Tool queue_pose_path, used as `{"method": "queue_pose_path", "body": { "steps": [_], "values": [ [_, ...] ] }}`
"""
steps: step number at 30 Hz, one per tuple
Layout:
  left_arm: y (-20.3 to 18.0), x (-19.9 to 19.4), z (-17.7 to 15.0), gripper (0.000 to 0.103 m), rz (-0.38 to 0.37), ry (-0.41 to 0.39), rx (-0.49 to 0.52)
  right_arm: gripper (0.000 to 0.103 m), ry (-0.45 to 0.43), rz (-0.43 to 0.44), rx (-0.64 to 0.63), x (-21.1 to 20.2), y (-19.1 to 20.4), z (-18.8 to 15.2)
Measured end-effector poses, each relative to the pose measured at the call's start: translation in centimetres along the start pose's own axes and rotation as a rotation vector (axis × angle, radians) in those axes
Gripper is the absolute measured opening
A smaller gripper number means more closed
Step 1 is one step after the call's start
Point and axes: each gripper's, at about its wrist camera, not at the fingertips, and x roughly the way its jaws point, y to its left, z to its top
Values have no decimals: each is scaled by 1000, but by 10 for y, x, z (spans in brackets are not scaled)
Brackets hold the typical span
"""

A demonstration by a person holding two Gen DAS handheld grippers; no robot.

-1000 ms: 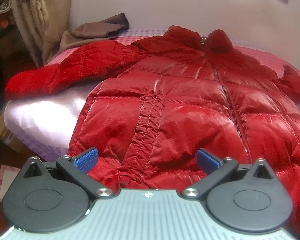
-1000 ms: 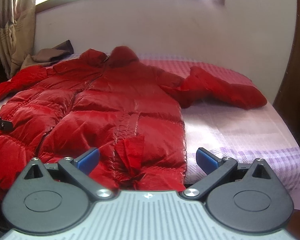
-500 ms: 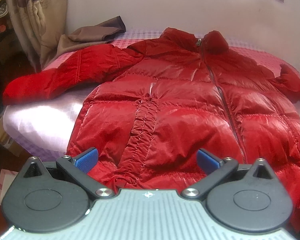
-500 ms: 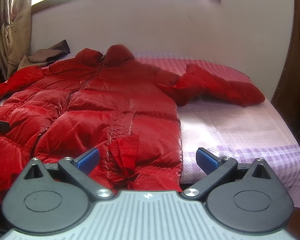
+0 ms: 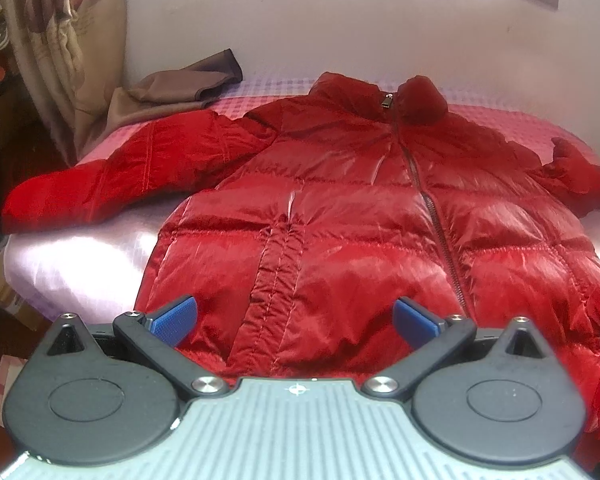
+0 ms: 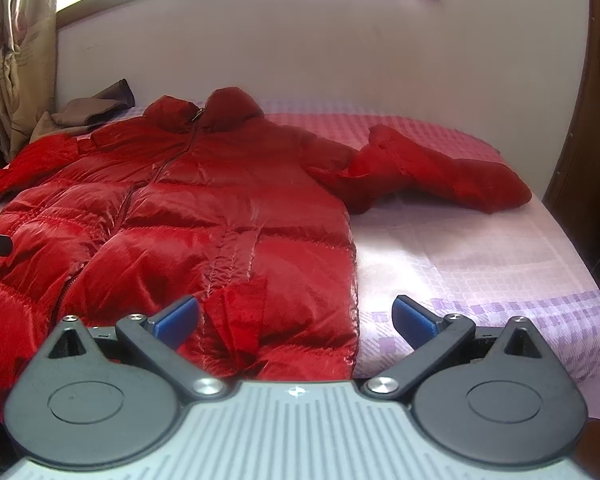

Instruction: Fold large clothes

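Nearer now: brown garment beyond jacket

Each gripper looks alike: the left gripper and the right gripper carry two blue ribbed fingertip pads on black angled link arms, pinned with silver screws to rounded black housings bearing a circular recess, around a grey ribbed body with a small crosshair mark.
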Motion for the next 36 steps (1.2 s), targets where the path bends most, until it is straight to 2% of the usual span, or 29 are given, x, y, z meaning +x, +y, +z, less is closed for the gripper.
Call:
{"method": "queue_pose_path", "body": {
  "steps": [10,13,16,18,22,24,26,28,30,32,36],
  "values": [
    [-6,6,17,102,-2,-13,2,103,3,4,11,11,-13,16],
    [-7,6,23,102,-13,-39,-9,103,9,37,29,18,-27,23],
    [-9,6,29,102,-20,-70,-22,103,-4,117,114,30,-63,36],
    [-10,7,32,102,-21,-90,-24,102,-11,143,221,46,-102,41],
    [-13,14,38,102,-18,-105,-27,72,-17,148,503,92,-202,45],
    [-14,19,41,102,-15,-106,-32,72,-18,148,623,116,-248,44],
    [-13,23,44,102,-11,-108,-40,72,-27,110,726,138,-288,43],
    [-13,26,46,102,-2,-110,-47,72,-35,72,754,155,-313,46],
    [-13,30,49,102,11,-109,-46,72,-34,25,729,173,-325,53],
    [-13,34,52,102,28,-106,-46,71,-46,20,723,189,-333,58],
    [-10,39,54,102,42,-95,-56,71,-104,11,797,208,-348,63]
  ]
}}
